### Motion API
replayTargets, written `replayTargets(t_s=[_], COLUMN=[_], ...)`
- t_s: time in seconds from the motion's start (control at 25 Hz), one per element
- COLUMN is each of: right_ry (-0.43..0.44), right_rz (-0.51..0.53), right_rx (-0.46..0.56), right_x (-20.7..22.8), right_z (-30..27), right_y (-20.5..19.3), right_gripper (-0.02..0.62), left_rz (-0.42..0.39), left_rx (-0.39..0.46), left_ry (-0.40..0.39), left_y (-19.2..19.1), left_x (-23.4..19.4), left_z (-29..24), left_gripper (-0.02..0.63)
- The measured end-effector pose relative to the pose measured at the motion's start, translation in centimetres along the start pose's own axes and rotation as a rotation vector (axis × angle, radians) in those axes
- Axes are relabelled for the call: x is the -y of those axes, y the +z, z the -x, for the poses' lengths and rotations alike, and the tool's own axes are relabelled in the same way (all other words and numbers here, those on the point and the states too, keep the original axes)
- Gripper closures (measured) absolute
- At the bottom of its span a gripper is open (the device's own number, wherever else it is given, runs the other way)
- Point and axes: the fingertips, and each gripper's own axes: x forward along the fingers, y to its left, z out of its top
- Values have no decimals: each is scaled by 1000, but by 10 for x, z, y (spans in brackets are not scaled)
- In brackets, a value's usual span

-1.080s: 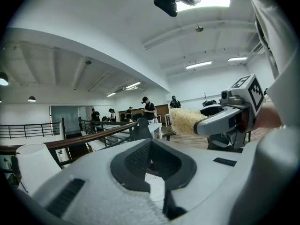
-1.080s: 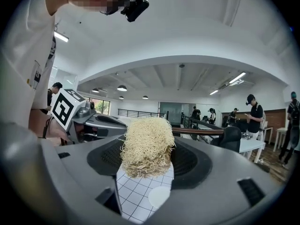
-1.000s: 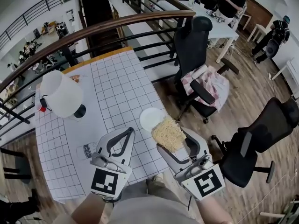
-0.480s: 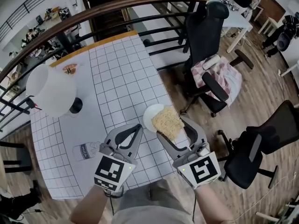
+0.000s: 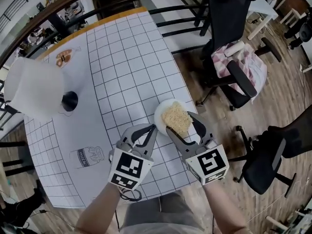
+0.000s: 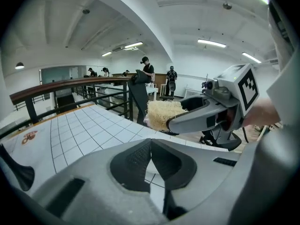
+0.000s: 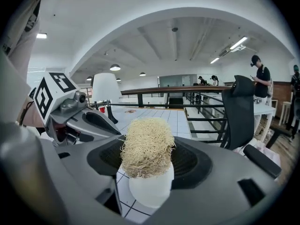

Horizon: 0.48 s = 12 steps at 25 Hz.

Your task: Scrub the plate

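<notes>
A small white plate (image 5: 162, 112) lies on the gridded table (image 5: 122, 67) near its right edge. My right gripper (image 5: 181, 123) is shut on a tan fibrous scrubber (image 5: 176, 119), which rests over the plate and hides most of it. In the right gripper view the scrubber (image 7: 146, 146) sits between the jaws with the plate (image 7: 151, 191) under it. My left gripper (image 5: 151, 127) is shut on nothing, its tips beside the plate's near left rim. The left gripper view shows the scrubber (image 6: 161, 115) ahead in the right gripper (image 6: 176, 122).
A white-shaded lamp (image 5: 33, 87) on a black base (image 5: 69, 101) stands at the table's left. A bottle drawing (image 5: 87, 156) marks the cloth near the front. Black office chairs (image 5: 234, 28) (image 5: 273, 155) stand on the wooden floor right of the table edge. A railing runs behind.
Both grippers moved forward toward the plate. The scrubber, earlier at the plate's near right, now lies over it. The left gripper's tips came up beside the plate.
</notes>
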Motion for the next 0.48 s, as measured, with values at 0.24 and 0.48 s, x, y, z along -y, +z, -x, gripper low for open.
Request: replayTargets(t_s=[0.24, 0.48], right_ry=[19, 73], right_rz=[51, 25], right_rx=[-80, -118], right_x=[8, 8], right_z=[-40, -64], right_y=[-47, -71], right_gripper=[311, 311], left_rz=[59, 136], left_rx=[-91, -162], left_ry=[-44, -35], left_y=[-50, -91], left_x=[-1, 0], left_z=[-49, -78], left_gripper=[592, 591])
